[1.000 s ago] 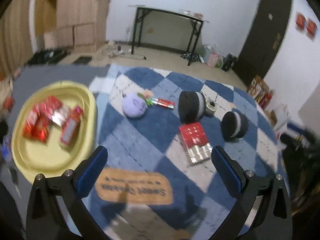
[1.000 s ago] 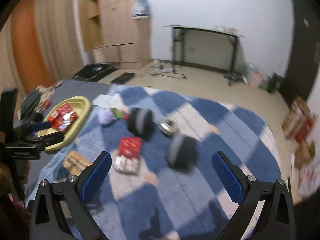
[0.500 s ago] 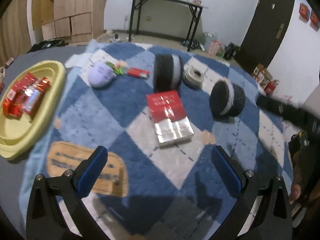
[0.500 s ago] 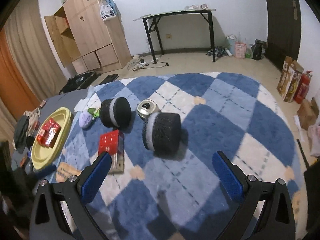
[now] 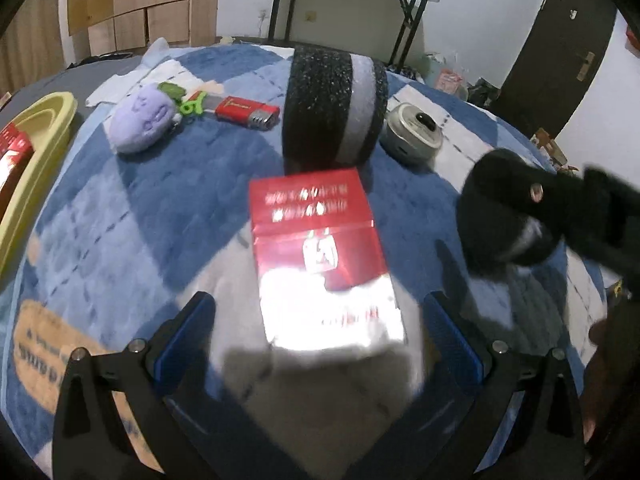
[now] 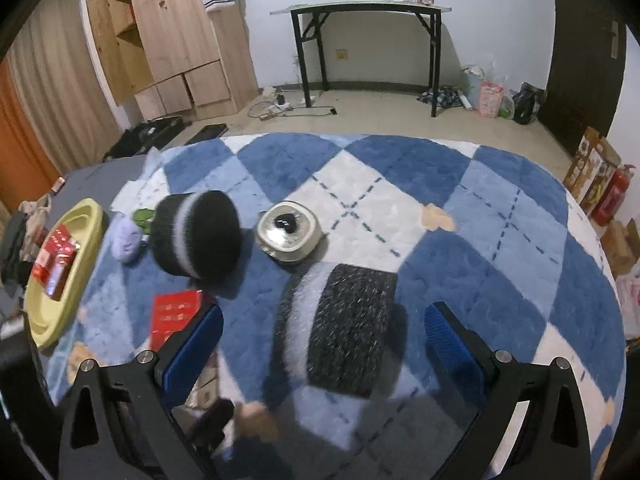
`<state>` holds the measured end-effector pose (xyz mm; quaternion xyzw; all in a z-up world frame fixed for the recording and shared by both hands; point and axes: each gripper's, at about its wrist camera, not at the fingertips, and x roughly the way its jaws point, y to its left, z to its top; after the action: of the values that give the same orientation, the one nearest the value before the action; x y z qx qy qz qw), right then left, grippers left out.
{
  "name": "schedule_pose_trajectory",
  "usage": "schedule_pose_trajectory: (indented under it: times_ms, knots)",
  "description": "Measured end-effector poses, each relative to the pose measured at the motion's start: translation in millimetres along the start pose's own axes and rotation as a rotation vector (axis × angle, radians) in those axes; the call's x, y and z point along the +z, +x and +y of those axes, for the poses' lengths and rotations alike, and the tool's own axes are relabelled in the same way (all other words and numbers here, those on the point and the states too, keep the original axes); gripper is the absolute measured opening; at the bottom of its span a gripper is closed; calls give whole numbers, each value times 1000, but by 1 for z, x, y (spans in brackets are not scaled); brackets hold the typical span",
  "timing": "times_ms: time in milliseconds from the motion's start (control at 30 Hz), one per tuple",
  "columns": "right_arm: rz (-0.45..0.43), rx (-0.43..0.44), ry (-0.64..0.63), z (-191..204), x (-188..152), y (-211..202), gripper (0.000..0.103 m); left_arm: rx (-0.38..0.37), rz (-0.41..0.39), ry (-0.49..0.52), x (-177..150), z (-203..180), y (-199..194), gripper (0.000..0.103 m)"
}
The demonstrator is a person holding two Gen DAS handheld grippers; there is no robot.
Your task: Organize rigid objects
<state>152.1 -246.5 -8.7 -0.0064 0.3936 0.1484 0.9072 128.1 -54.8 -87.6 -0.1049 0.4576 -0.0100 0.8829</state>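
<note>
The left claw [image 5: 316,336] is spread wide, the red box [image 5: 320,256] lying between its fingers on the rug [image 5: 132,208]. The right claw [image 6: 320,344] gapes around a black-and-white roll [image 6: 340,328]. Far left, a yellow tray [image 6: 72,288] holds red packets [image 6: 54,260].

Your left wrist view looks down close over the red box [image 5: 320,256], facing the far wall. Your right wrist view sits close above the nearer black roll [image 6: 344,328]. Both share the rug [image 6: 500,248].
</note>
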Motion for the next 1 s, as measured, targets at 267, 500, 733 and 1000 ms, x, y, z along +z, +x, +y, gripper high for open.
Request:
schedule_pose_trajectory:
  times_ms: [267,500,733,1000]
  knots:
    - [28,68,30,-14,-8,24,60,-41,-52,-13,9,11,-7,64]
    - [-54,75,31,-19,-12,-14,59,26,-113,42,25,49,-67,64]
    - [-124,110,-84,17,-25,-57,59,124,-235,89,74,143,-164,63]
    - [-119,201,-268,111,-20,-71,59,110,-204,17,79,261,-189,63]
